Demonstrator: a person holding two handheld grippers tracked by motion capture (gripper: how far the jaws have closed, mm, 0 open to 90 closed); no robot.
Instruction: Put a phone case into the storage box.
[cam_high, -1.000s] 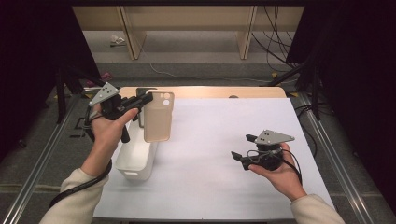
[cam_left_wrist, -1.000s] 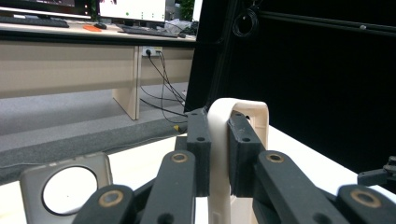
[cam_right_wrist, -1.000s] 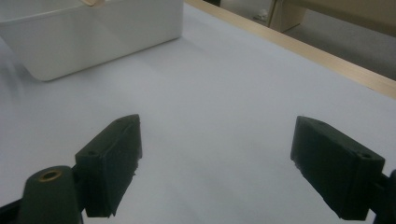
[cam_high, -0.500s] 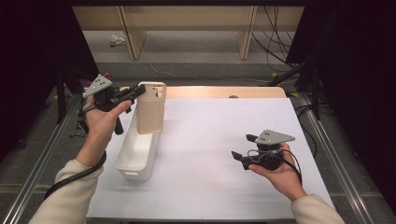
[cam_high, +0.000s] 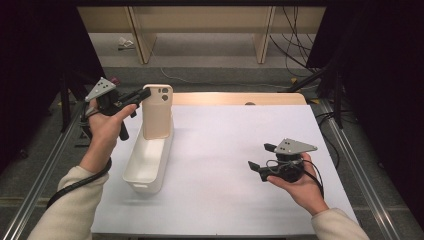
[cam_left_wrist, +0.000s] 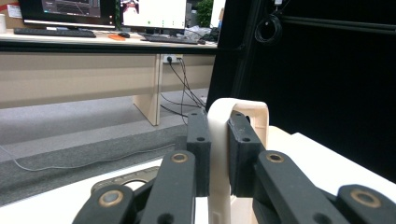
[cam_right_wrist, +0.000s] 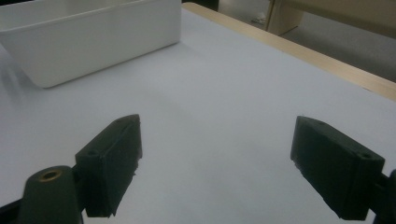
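High view: left gripper (cam_high: 142, 95), jaws clamped on the top edge of a beige phone case (cam_high: 157, 112), holds it upright over the far end of a white bin (cam_high: 145, 167); right gripper (cam_high: 261, 161), jaws wide and empty, rests over the white table cover (cam_high: 225, 150). Step in hand, by judgement: placing the case into the bin. Next move calls for lowering it inside the walls before release.

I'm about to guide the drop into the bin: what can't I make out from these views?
- Phone case bottom, high view: hidden behind the bin wall, so contact with the floor is unclear.
- Case, left gripper view: clamped by the left gripper, lower part cut off by the edge.
- Bin, right gripper view: cropped, inside hidden by its wall.
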